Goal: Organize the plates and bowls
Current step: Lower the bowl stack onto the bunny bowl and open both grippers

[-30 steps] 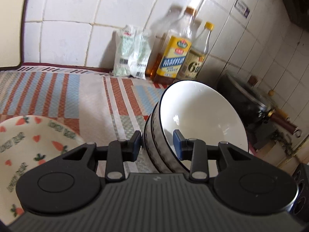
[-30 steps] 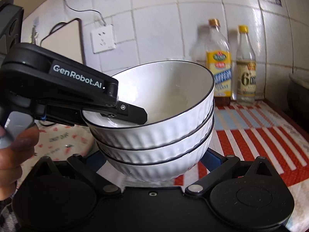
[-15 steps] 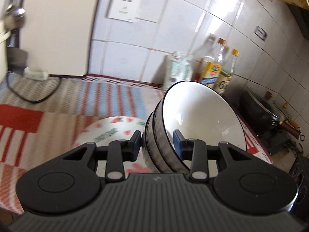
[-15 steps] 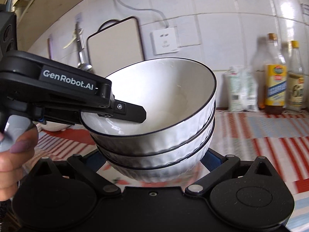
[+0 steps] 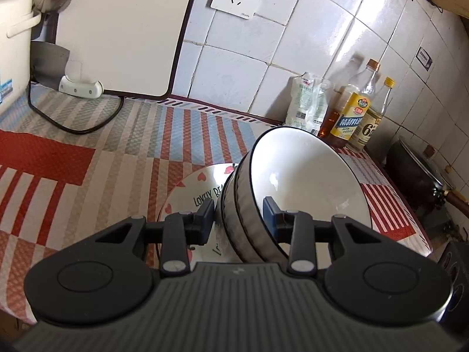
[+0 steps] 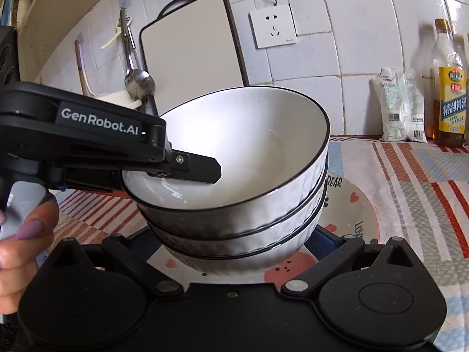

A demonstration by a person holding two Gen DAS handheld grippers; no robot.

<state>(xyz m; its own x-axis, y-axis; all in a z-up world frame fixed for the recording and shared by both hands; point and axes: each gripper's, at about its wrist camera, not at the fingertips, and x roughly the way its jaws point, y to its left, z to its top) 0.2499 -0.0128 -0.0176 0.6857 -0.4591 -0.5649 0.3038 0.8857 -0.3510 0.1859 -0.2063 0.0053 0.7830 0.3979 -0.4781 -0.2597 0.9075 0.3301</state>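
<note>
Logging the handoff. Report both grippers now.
Left gripper: shut on the rims of the stack of white ribbed ceramic bowls.
Right gripper: jaws wide around the stack's base; whether they grip cannot be told.

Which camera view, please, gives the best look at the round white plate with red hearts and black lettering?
The right wrist view: the round white plate with red hearts shows its hearts, lettering and a pink face below the stacked white bowls. The left wrist view shows only a sliver.
</note>
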